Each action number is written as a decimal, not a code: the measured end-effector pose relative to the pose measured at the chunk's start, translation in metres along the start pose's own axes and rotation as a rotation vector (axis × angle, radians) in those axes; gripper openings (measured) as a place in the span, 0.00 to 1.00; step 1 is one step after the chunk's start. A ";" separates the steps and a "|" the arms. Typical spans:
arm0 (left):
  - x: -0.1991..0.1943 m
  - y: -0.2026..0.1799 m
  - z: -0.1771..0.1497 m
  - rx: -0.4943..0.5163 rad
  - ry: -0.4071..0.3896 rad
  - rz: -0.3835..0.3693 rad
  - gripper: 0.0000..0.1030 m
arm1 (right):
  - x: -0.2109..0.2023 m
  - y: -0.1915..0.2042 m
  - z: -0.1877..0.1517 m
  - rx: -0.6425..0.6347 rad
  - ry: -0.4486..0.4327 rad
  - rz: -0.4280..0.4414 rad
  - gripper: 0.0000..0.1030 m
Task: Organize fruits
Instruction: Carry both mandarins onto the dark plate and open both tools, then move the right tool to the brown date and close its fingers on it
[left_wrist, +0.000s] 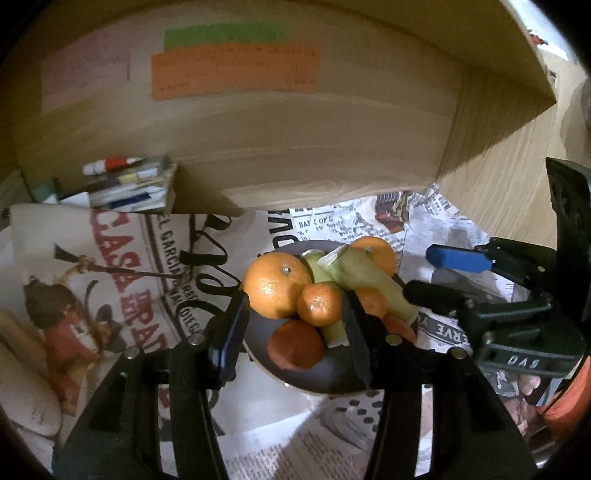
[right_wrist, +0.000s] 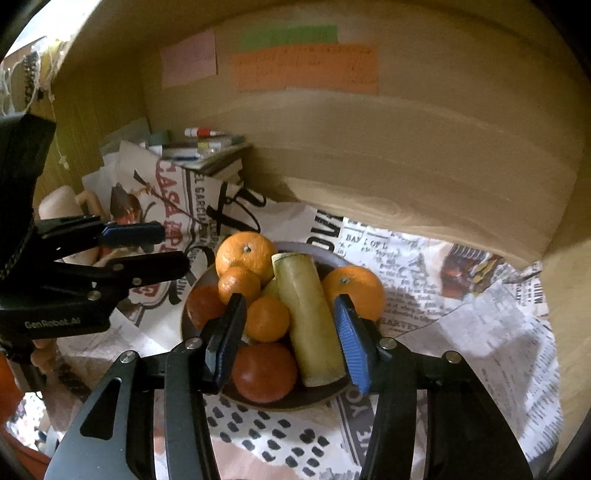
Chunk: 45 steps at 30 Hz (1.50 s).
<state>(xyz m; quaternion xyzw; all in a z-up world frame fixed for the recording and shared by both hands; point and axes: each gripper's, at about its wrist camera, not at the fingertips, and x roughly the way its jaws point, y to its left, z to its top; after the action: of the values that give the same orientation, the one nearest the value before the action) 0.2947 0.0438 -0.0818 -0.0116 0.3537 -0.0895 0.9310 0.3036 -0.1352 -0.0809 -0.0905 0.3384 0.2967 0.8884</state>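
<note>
A dark plate (left_wrist: 266, 354) (right_wrist: 325, 395) on newspaper holds several oranges, a red fruit (left_wrist: 295, 345) (right_wrist: 264, 371) and pale green cane pieces (left_wrist: 373, 284) (right_wrist: 312, 321). The biggest orange (left_wrist: 275, 284) (right_wrist: 245, 251) sits at the plate's far left. My left gripper (left_wrist: 295, 325) is open and empty, its fingers either side of the pile just above the plate. My right gripper (right_wrist: 288, 332) is open and empty, spanning a small orange (right_wrist: 266, 318) and the cane piece. Each gripper also shows in the other's view, the right gripper (left_wrist: 432, 275) and the left gripper (right_wrist: 173, 247).
A wooden wall (right_wrist: 406, 147) with orange, green and pink paper notes (right_wrist: 306, 68) stands behind the plate. A printed bag (left_wrist: 110, 277) (right_wrist: 173, 199) lies left of it. A stack of books with markers (left_wrist: 129, 184) (right_wrist: 207, 151) is at the back left. Newspaper (right_wrist: 461, 332) covers the surface.
</note>
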 end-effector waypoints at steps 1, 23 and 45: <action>-0.003 0.000 -0.001 -0.001 -0.005 0.003 0.50 | -0.004 0.000 0.000 0.000 -0.007 -0.004 0.45; -0.059 -0.021 -0.074 -0.042 -0.005 0.007 0.59 | -0.052 0.018 -0.056 0.033 0.002 -0.051 0.59; -0.037 -0.041 -0.144 -0.036 0.110 -0.020 0.49 | -0.015 0.030 -0.109 0.051 0.190 -0.022 0.35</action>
<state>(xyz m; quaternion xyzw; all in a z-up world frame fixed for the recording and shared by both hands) 0.1663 0.0156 -0.1620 -0.0267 0.4058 -0.0929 0.9088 0.2168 -0.1573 -0.1522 -0.0995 0.4277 0.2681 0.8575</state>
